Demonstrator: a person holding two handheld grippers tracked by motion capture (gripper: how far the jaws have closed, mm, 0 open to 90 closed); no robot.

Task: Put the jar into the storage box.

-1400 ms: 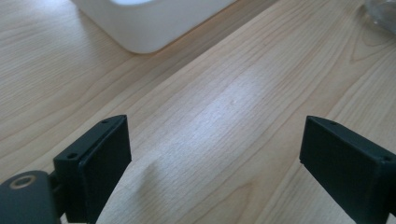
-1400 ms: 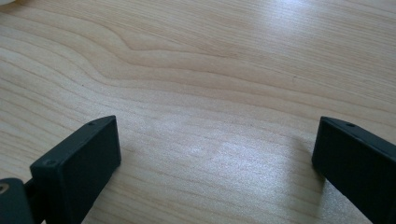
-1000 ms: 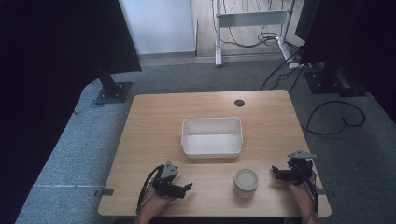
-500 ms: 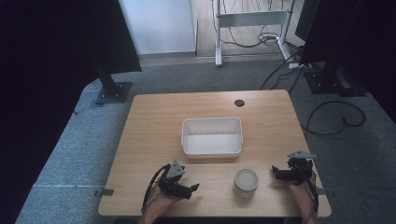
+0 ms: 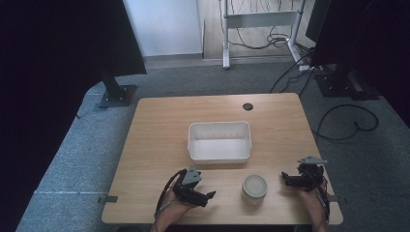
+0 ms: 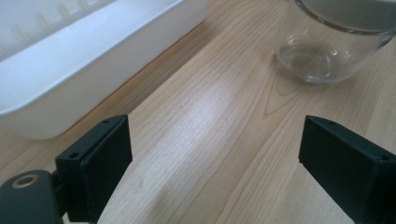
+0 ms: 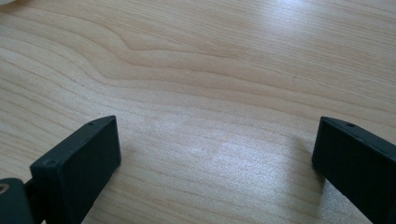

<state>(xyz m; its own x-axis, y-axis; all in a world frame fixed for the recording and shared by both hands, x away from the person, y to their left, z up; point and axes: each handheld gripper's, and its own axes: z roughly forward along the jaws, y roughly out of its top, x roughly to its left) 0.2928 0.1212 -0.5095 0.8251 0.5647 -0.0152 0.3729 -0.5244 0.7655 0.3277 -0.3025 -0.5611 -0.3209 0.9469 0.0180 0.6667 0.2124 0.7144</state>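
Nothing grasped yet — my left gripper (image 5: 209, 195) and right gripper (image 5: 285, 179) both gape, flanking the untouched jar (image 5: 254, 188).

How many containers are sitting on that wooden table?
2. A white rectangular plastic tub sits near the table's middle, and a small clear glass jar with a pale lid stands nearer the person, between the left gripper and the right gripper, both with fingers open.

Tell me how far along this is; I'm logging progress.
Barely begun. Nothing looks done: the white bin is empty and the lidded glass jar stands untouched on the table. In hand: the left tool, open, points toward the jar. The right tool is open, holding nothing. Grasping remains.
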